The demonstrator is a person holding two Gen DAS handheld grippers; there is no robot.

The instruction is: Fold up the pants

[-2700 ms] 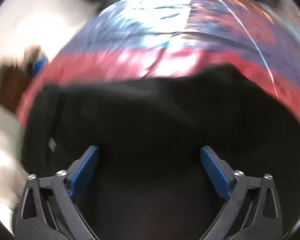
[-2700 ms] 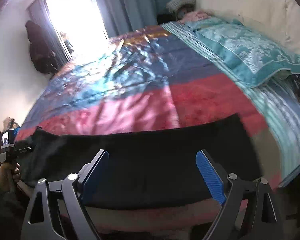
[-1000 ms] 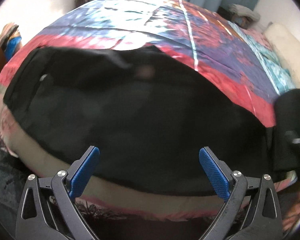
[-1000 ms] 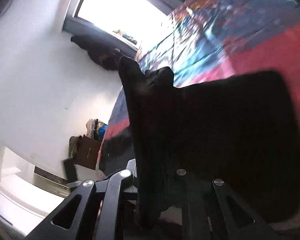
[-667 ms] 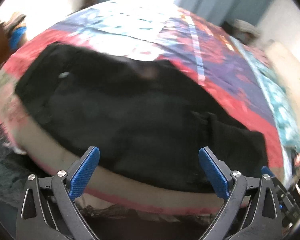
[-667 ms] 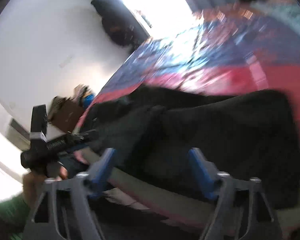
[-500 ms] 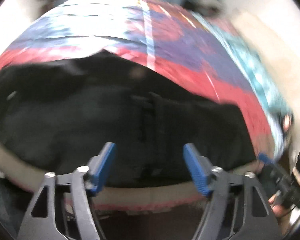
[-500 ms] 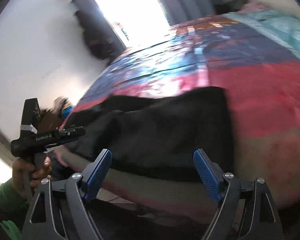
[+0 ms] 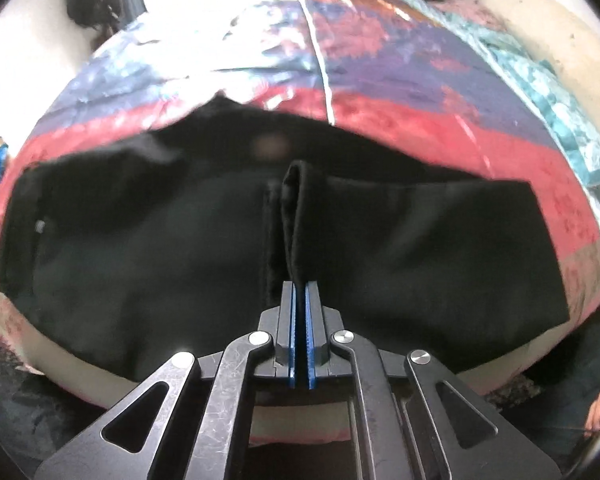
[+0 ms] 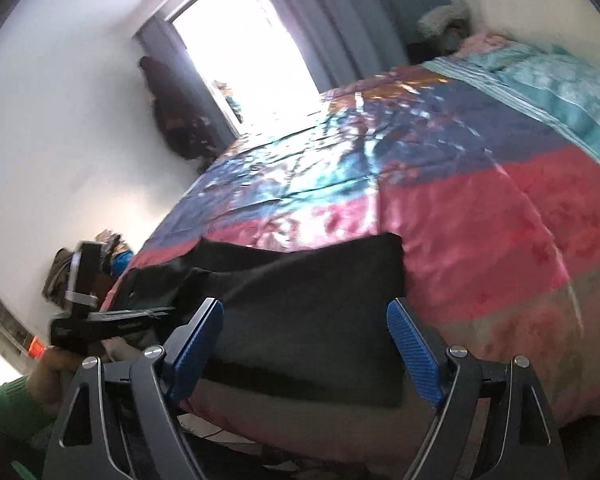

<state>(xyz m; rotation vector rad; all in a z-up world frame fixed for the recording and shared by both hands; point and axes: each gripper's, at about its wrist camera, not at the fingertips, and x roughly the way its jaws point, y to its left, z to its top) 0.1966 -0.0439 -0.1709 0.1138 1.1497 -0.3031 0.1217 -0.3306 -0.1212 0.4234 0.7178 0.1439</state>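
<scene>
- The black pants (image 9: 400, 248) lie flat along the near edge of a bed, on a shiny bedspread (image 9: 400, 92) banded in red, purple and blue.
- In the left wrist view the pants are doubled over: one end is laid back over the rest, and its edge runs as a raised ridge up the middle of the cloth.
- The left gripper (image 9: 300, 292) has just been closing. Its blue pads are now pressed together on that raised edge of the pants, so a thin fold of black cloth is pinched between them.
- The right gripper (image 10: 304, 344) stands wide open with nothing between its blue pads (image 10: 414, 348); its jaws have lately come apart. It hangs over the near edge of the bed, above the folded end of the pants (image 10: 312, 304).
- In the right wrist view the left gripper (image 10: 112, 316) shows from the side at the left, its tip at the pants, held by a hand (image 10: 54, 376) with a green sleeve (image 10: 8, 404).
- A teal patterned blanket (image 10: 560, 92) covers the far right side of the bed.
- Bright light pours through a window (image 10: 240, 48) beyond the bed, with grey-blue curtains (image 10: 356, 20) beside it.
</scene>
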